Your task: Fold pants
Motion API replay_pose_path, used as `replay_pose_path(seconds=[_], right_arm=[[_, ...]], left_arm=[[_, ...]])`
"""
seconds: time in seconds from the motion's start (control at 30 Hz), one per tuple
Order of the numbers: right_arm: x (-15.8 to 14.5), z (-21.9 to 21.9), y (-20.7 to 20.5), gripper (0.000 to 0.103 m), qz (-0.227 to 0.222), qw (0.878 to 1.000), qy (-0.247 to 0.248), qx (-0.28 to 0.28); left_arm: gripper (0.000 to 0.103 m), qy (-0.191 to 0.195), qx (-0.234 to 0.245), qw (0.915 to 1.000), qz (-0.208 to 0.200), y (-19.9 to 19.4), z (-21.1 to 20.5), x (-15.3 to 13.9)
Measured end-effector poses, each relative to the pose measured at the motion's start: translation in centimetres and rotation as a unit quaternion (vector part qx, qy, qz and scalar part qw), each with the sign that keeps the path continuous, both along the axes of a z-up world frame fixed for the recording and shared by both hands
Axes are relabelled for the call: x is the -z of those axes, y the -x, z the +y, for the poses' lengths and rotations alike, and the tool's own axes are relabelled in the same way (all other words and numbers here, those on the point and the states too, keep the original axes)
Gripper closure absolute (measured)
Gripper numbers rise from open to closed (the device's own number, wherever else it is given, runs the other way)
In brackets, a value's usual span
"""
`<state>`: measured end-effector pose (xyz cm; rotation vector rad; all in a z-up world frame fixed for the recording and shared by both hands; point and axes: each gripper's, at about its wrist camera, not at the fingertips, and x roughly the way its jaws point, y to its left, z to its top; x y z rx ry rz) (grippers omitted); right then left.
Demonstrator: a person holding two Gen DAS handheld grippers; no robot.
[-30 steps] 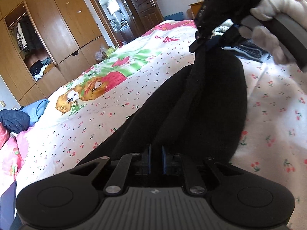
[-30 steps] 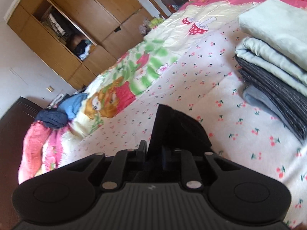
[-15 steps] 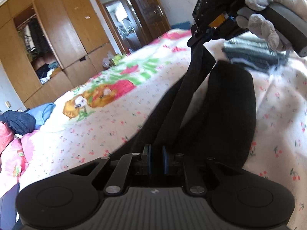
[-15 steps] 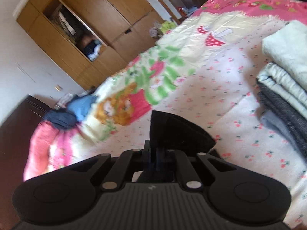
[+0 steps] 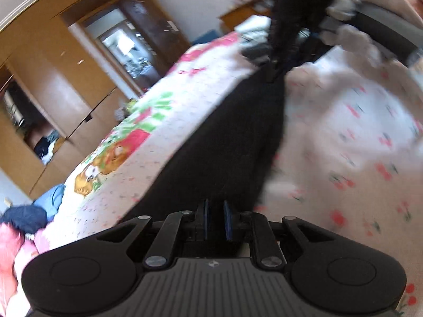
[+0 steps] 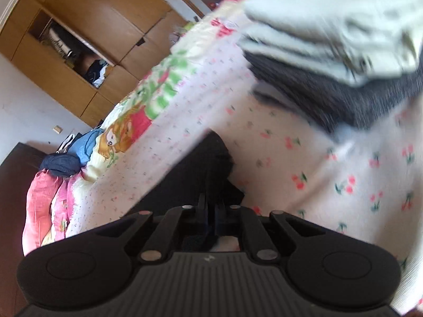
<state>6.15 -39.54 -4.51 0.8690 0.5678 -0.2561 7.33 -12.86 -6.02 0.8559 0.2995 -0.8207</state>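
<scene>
The left gripper [image 5: 214,220] is clenched on one end of the black pants [image 5: 230,137], and the right gripper [image 6: 210,212] grips the other end. In the left wrist view the right gripper [image 5: 275,70], held by a gloved hand [image 5: 351,34], pinches the far end. Half a second ago the pants hung in two separate bands with bedsheet showing between them; now they stretch as one taut dark strip between the two grippers above the cherry-print bedsheet [image 5: 343,142]. Both views are more blurred than before. In the right wrist view the stack of folded clothes [image 6: 330,47], far right, looms larger and nearer than earlier. The wooden wardrobe [image 5: 47,84] stands far left.
</scene>
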Motion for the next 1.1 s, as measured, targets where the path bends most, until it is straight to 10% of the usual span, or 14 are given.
replay_pose_path(seconds=[0.2,0.33,0.63,0.73,0.83,0.97,1.1], right_arm=[[-0.2,0.0,-0.7,0.079,-0.003,1.000,-0.012,-0.002],[2.1,0.0,2.2,0.065,-0.023,0.994,-0.106,0.009],[4.9,1.1,-1.5,0.066,-0.077,0.983,-0.168,0.021],[5.2,2.1,-2.5,0.094,-0.087,0.979,-0.184,0.009],[3.6,1.7,-1.9,0.095,-0.123,0.971,-0.204,0.014],[-2.0,2.9,1.6,0.095,-0.154,0.979,-0.132,-0.026],[-0.3,2.7,2.3,0.091,-0.056,0.998,-0.040,0.001]], left_arm=[[0.072,-0.002,-0.005,1.0000,0.004,-0.9,0.1,-0.4],[0.072,0.005,-0.003,1.0000,-0.001,-0.6,0.6,-0.8],[0.072,0.014,-0.016,0.9997,0.008,-0.6,0.6,-1.3],[0.072,0.018,-0.029,0.9990,0.030,-1.3,0.3,-1.1],[0.072,0.020,-0.026,0.9987,0.040,-1.0,0.2,-1.6],[0.073,0.044,-0.005,0.9984,0.034,0.9,0.6,-3.0],[0.073,0.037,-0.015,0.9962,0.077,1.9,0.2,-1.2]])
